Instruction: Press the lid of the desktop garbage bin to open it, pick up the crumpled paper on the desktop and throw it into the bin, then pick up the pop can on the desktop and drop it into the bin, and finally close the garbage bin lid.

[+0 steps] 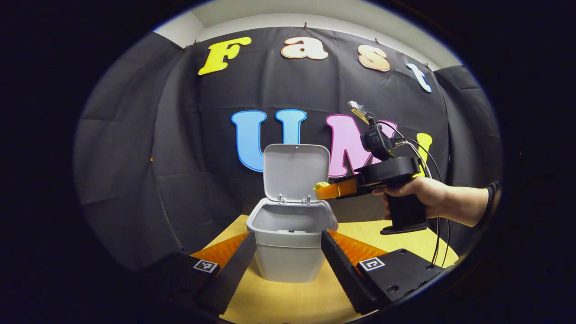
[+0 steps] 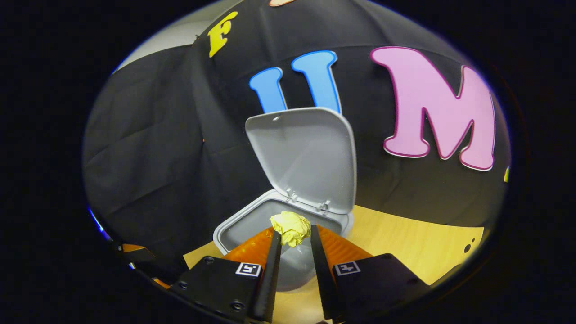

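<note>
i have the right gripper [image 2: 292, 240] clenched on the crumpled paper [image 2: 291, 228], held over the open grey bin [image 2: 234, 229], its lid [image 2: 306, 157] standing upright. my left gripper [image 1: 288, 240] sits released, fingers either side of the bin on the desktop [image 1: 292, 301].

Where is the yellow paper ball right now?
The crumpled paper is pinched between the right gripper fingers, just above the open bin, in front of its raised lid.
</note>
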A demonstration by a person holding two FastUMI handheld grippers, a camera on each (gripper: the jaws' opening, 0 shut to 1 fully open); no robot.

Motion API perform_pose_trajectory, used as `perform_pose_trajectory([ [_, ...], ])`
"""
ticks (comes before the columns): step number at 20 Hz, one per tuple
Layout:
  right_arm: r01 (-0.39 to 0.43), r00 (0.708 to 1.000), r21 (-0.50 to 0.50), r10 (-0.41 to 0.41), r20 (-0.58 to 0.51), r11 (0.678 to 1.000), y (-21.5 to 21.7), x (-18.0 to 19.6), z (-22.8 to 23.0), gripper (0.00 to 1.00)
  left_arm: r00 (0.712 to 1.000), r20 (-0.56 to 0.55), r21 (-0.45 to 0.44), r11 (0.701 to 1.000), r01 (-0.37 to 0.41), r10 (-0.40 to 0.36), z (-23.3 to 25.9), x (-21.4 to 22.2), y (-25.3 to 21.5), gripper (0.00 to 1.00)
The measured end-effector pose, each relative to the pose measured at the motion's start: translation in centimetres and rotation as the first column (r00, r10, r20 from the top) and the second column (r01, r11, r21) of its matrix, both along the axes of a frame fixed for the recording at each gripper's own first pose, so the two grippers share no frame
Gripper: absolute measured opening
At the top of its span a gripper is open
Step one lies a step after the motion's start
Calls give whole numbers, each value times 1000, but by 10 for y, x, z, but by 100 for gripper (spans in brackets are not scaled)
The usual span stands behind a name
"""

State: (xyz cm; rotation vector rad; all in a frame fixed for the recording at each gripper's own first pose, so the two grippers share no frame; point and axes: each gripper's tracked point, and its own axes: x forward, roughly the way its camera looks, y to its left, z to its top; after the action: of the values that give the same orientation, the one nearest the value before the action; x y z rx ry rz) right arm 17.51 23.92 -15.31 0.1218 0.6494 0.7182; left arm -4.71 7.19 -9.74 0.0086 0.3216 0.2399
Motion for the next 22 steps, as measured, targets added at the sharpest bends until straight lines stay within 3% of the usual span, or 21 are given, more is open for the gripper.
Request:
perform_pose_trajectory([
  [2,-24,1000,-19,24,15,1000,7,-3,-5,44,1000,-3,1,1000,-13,13,-4,-1,6,98],
  [3,-31,999,-23,32,27,999,10,-3,-7,36,1000,-6,-1,1000,-23,23,-8,-2,9,98],
  [6,-4,992,-73,13,124,997,-1,6,-4,99,999,-10,-41,998,-37,37,-23,-3,7,98],
  [9,60,978,-48,-49,203,997,-25,12,15,99,1000,-8,-85,996,-7,7,-45,-1,-10,96],
  [11,146,957,-41,-130,259,988,-57,18,29,100,999,-31,-85,996,25,-28,-68,5,-23,95],
  [15,315,877,-33,-278,392,948,-135,21,56,98,985,-69,-69,986,154,-159,-122,26,-67,95],
  [19,448,797,10,-405,448,894,-212,1,76,98,947,-102,-80,951,298,-305,-186,52,-122,95],
  [22,527,742,-29,-443,502,850,-266,-10,68,97,916,-130,-113,923,367,-380,-232,76,-162,95],
])
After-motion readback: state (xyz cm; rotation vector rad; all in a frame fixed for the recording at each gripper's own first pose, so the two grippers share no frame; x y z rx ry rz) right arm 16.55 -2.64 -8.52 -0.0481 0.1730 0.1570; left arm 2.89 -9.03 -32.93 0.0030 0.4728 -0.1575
